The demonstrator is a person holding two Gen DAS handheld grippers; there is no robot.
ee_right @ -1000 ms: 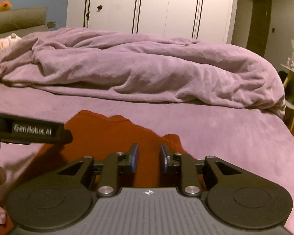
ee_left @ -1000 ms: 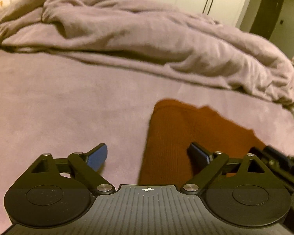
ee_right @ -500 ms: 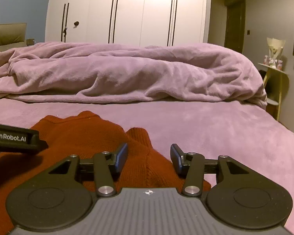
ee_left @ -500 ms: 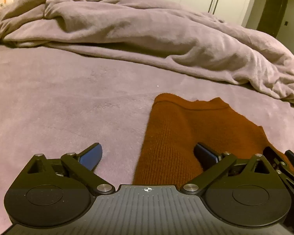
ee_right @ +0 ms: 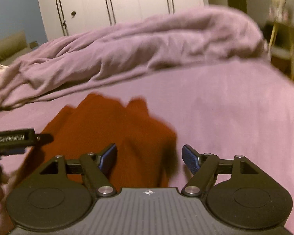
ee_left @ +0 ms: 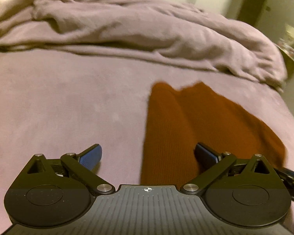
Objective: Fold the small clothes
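While a rust-brown knitted garment [ee_left: 196,129] lies flat on a mauve-covered bed [ee_left: 68,101], two hand-held grippers hang over its near end, both angled down toward the fabric. The left gripper [ee_left: 147,154] has its jaws spread as wide as they go; its blue-padded left finger sits above bare bed cover and its right finger above the knit, with the garment's left edge running between them and neither pad pressing on cloth. In the right wrist view, the right gripper [ee_right: 149,158] is opening its jaws, and a raised fold of the same garment [ee_right: 115,129] stands between the two blue pads, which do not squeeze it. The garment's far edge shows an uneven, notched outline in both views, and its right side ends just short of the right gripper's right finger. A black bar of the left gripper, printed with a maker's name, reaches into the right wrist view at the left edge [ee_right: 15,138], beside the garment. Part of the right gripper shows likewise at the lower right edge of the left wrist view. Beyond the garment, a rumpled duvet [ee_right: 147,45] of the same mauve is heaped across the far half of the bed. White wardrobe doors [ee_right: 127,2] with thin dark handles stand behind it. Both views are blurred.
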